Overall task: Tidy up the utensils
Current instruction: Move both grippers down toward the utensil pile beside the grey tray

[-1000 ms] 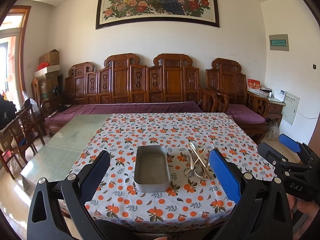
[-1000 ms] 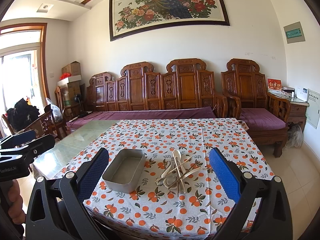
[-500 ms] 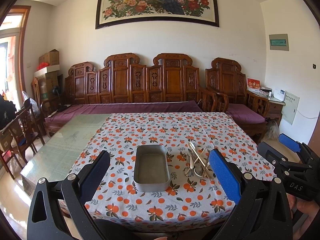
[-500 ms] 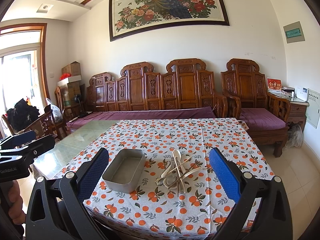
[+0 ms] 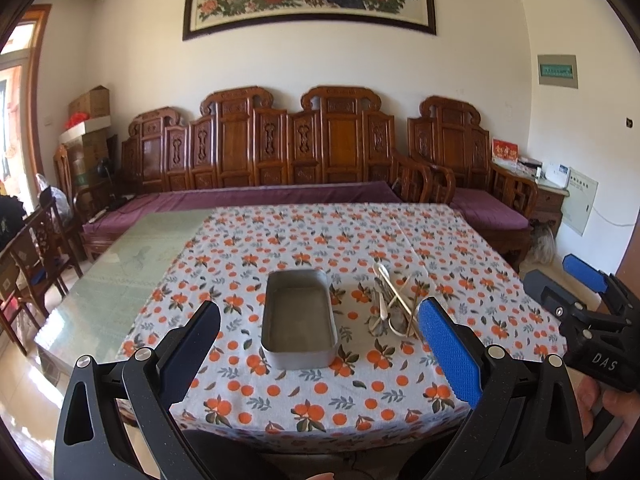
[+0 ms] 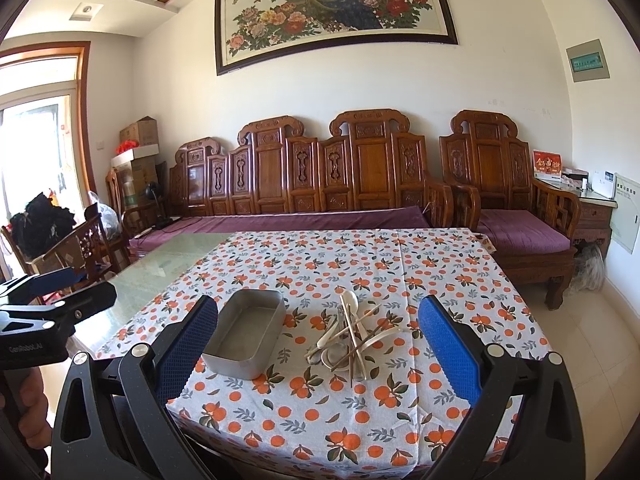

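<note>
An empty grey metal tray sits on the orange-patterned tablecloth. Just right of it lies a tangled pile of white spoons and chopsticks. My left gripper hangs open above the table's near edge, short of the tray, nothing between its fingers. My right gripper is open too, held back from the near edge facing the pile. Each gripper shows at the edge of the other's view, held by a hand.
A bare glass tabletop extends left of the cloth. A carved wooden bench with purple cushions runs behind the table, an armchair at its right. Wooden chairs stand at the left. Tiled floor lies on the right.
Both views have shifted only slightly; the tray and the utensil pile lie where they were, and both grippers stay open.
</note>
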`<state>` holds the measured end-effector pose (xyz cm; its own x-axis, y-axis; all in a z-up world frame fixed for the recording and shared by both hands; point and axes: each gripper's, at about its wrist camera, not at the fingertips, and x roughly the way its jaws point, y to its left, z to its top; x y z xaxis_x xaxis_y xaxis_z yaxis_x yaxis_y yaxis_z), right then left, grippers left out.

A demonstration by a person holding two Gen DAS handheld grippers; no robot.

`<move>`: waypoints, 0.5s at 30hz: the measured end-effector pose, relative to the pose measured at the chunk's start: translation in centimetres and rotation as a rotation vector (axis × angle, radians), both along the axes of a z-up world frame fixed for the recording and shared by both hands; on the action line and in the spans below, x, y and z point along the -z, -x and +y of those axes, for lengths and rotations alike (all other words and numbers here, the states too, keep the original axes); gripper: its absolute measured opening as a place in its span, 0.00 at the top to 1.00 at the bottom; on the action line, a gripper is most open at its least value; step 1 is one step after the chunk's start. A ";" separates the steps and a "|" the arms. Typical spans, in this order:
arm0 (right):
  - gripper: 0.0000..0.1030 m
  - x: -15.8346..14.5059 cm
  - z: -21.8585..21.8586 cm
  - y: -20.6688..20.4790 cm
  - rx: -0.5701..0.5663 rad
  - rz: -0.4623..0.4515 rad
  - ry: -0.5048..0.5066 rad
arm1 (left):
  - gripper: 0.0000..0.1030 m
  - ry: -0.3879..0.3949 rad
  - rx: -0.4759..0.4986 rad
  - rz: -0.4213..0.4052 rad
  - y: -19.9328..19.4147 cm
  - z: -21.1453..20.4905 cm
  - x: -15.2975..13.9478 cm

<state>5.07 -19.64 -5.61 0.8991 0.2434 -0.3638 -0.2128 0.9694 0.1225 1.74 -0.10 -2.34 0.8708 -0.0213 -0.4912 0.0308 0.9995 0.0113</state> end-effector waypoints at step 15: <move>0.18 4.9 -0.6 -5.0 -0.012 0.096 0.043 | 0.07 -0.027 0.067 0.156 -4.8 -0.8 5.6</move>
